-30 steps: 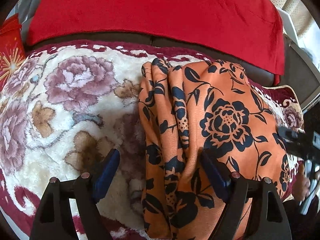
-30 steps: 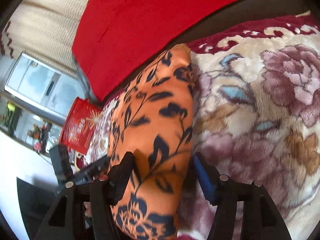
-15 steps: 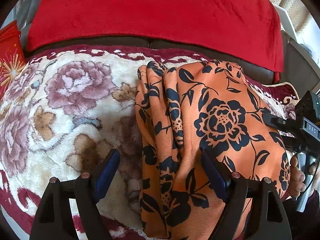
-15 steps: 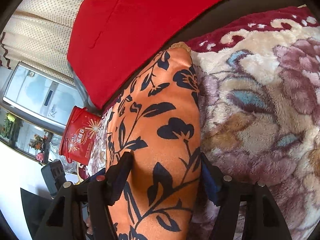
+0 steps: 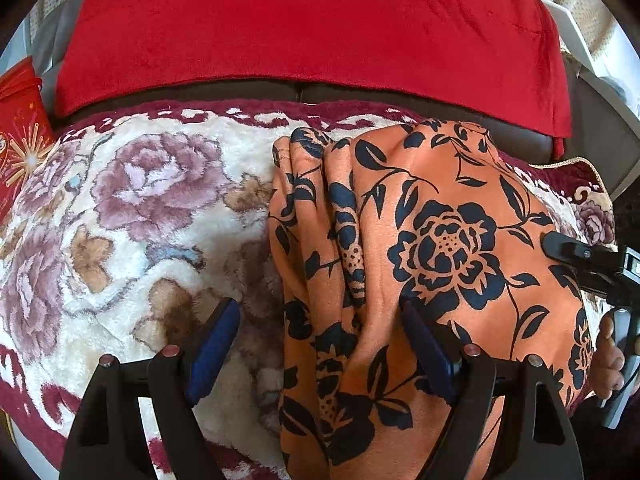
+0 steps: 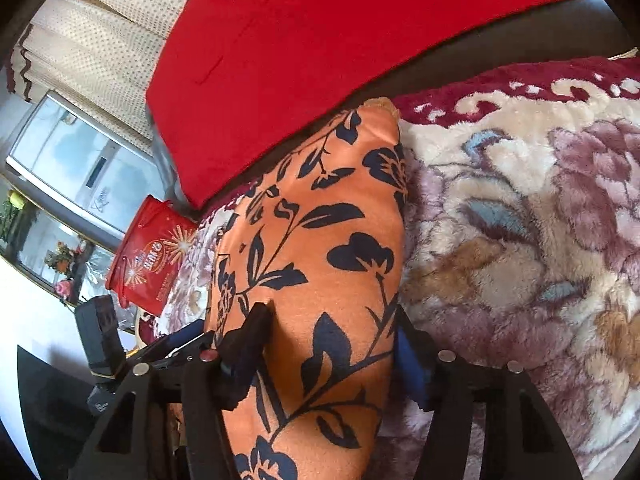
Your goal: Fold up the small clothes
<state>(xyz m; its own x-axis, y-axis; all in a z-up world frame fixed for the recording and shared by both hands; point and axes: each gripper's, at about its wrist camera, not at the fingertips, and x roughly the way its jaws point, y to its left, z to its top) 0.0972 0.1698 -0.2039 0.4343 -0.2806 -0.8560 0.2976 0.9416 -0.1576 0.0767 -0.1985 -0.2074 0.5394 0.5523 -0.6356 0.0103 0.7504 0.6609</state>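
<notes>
Two tongs work at one orange floral garment [image 5: 440, 248], which lies bunched on a plush rose-patterned blanket [image 5: 132, 208] spread over a sofa seat. Left of the garment, the blanket runs bare toward a red tin [image 5: 20, 136]; behind the garment, the blanket's maroon border meets a red throw [image 5: 312, 24] on the sofa back.

Seen by the left wrist camera, the left tongs [image 5: 320, 344] are spread wide: one blue pad sits over bare blanket left of the garment, the other presses on the garment's folds. At the garment's right edge the right tongs [image 6: 328, 340] straddle a raised ridge of cloth, black finger on one side and blue pad on the other, both touching it. A bare hand [image 5: 608, 356] holds that tool's handle just right of the garment.
</notes>
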